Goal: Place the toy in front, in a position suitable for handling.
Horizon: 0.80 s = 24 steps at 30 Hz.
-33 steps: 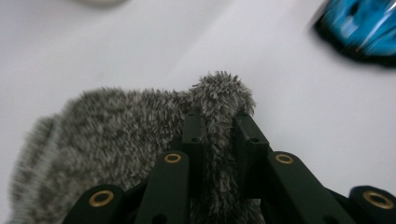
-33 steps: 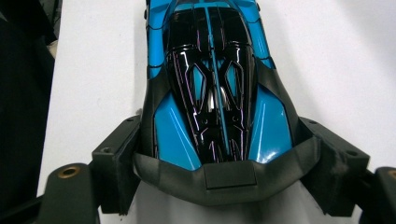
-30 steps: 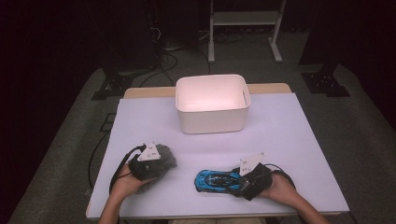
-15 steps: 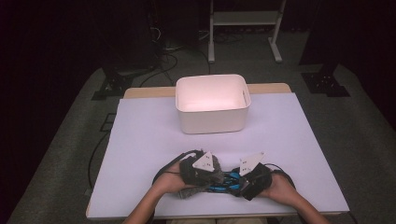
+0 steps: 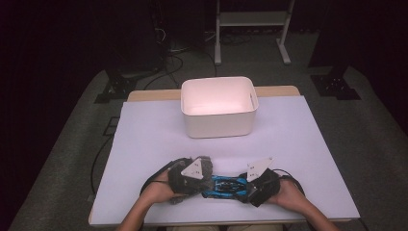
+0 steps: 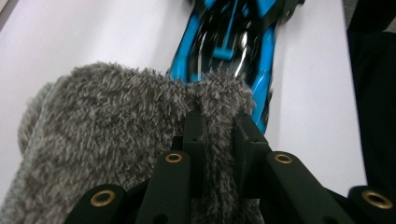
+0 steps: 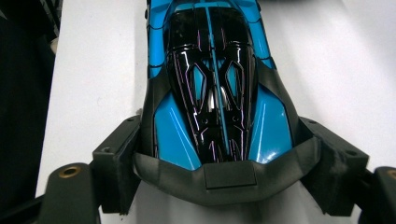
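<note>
A blue and black toy car (image 5: 226, 186) lies near the table's front edge. My right gripper (image 5: 248, 187) is shut on one end of it, and in the right gripper view its jaws press on both sides of the car (image 7: 212, 84). My left gripper (image 5: 206, 182) is shut on a fluffy grey cloth (image 5: 198, 166). In the left gripper view the cloth (image 6: 116, 121) is pinched between the jaws of the left gripper (image 6: 219, 123). Its edge rests against the car's (image 6: 229, 42) near end.
A white plastic bin (image 5: 217, 106) stands at the back middle of the white table (image 5: 144, 134). Beyond the table the floor is dark, with cables and a metal stand.
My left hand has carried the grey cloth to the right, from the table's front left up against the toy car. The right hand and the car have stayed put.
</note>
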Tool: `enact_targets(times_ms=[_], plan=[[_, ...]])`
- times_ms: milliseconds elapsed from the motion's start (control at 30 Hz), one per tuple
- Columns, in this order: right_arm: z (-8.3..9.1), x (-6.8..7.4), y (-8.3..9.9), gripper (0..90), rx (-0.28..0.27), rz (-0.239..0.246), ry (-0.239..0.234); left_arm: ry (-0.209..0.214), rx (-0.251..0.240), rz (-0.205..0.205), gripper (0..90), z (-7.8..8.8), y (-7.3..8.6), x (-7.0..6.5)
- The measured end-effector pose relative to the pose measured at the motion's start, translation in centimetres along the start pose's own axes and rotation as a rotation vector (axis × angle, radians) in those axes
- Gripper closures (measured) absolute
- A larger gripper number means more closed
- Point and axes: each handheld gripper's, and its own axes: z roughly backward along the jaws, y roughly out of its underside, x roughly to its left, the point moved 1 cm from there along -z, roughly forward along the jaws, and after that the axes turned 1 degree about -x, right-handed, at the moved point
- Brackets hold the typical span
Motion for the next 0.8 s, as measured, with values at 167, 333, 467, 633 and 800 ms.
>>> enact_targets(times_ms=[167,333,467,633,800], plan=[[0.0,0.0,0.0,22.2,0.002,-0.002,0.001,0.027,-0.019,-0.026,78.4,-0.8,-1.6,-0.1],[0.0,0.0,0.1,22.2,-0.006,-0.002,0.000,0.037,-0.030,-0.103,78.4,-2.3,-4.6,-1.0],[0.0,0.0,0.1,22.2,-0.012,0.001,0.000,0.048,-0.023,-0.088,78.5,-2.1,-4.2,-0.8],[0.0,0.0,0.2,22.3,-0.012,0.002,0.001,-0.020,0.062,-0.086,78.7,-0.8,-1.8,-0.5],[0.0,0.0,0.1,22.4,-0.006,0.010,-0.002,-0.076,0.103,-0.030,78.7,0.4,0.7,-0.1]])
